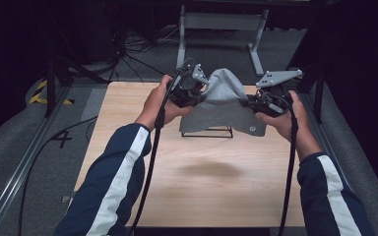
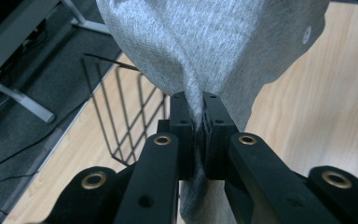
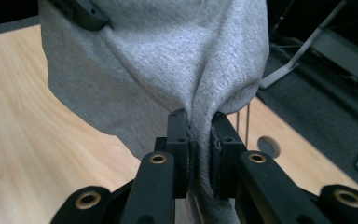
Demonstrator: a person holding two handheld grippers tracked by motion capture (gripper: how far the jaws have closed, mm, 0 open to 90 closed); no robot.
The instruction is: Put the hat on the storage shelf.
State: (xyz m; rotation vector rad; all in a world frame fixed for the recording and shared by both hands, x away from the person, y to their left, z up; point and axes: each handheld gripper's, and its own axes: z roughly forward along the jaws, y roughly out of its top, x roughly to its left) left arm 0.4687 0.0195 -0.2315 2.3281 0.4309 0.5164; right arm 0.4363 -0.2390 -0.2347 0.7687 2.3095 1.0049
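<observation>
From above, my two claws, left gripper [image 1: 200,95] and right gripper [image 1: 250,103], lift one grey cloth [image 1: 222,101] over one wire rack [image 1: 207,132] on the table [image 1: 197,182]. My left gripper [image 2: 200,114] view: jaws pinch one cloth [image 2: 214,42] fold. My right gripper [image 3: 199,126] view: jaws clamp the cloth [image 3: 154,60].

Navy sleeves, white stripe down each forearm.
Left gripper [image 1: 204,93] and right gripper [image 1: 246,102]: black jaws, brass-ringed pivot holes, grey three-cornered top plates, black trailing cables.
</observation>
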